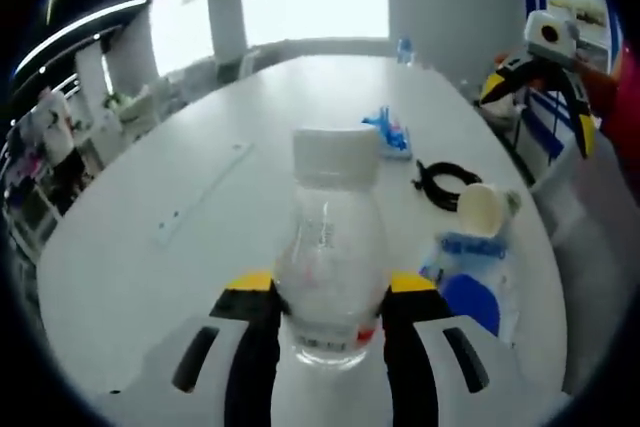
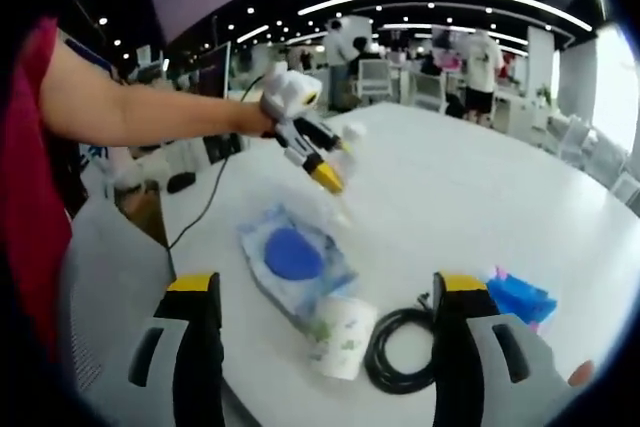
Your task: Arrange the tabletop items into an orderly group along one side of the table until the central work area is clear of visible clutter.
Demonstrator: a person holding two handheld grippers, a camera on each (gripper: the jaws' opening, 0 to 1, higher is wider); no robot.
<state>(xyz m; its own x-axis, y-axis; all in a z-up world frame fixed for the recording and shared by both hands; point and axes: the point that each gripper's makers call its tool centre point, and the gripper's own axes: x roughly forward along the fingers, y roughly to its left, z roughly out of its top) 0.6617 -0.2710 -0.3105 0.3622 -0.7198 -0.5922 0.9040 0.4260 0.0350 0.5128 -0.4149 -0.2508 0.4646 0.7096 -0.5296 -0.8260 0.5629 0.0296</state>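
Observation:
My left gripper (image 1: 328, 292) is shut on a clear plastic bottle (image 1: 330, 247) with a white cap, held upright over the white table (image 1: 150, 277). To its right lie a blue-and-white wipes pack (image 1: 470, 282), a tipped paper cup (image 1: 485, 209), a coiled black cable (image 1: 445, 183) and a blue object (image 1: 388, 132). My right gripper (image 2: 328, 292) is open and holds nothing, hovering above the wipes pack (image 2: 295, 257), cup (image 2: 340, 339) and cable (image 2: 400, 349). The right gripper view has the left gripper (image 2: 322, 172) farther off with the bottle (image 2: 350, 139).
A long clear strip (image 1: 205, 192) lies flat on the table's left part. A small bottle (image 1: 404, 47) stands at the far end. The blue object (image 2: 520, 297) sits at the right. A person's arm (image 2: 150, 112) reaches in. Chairs and people fill the room behind.

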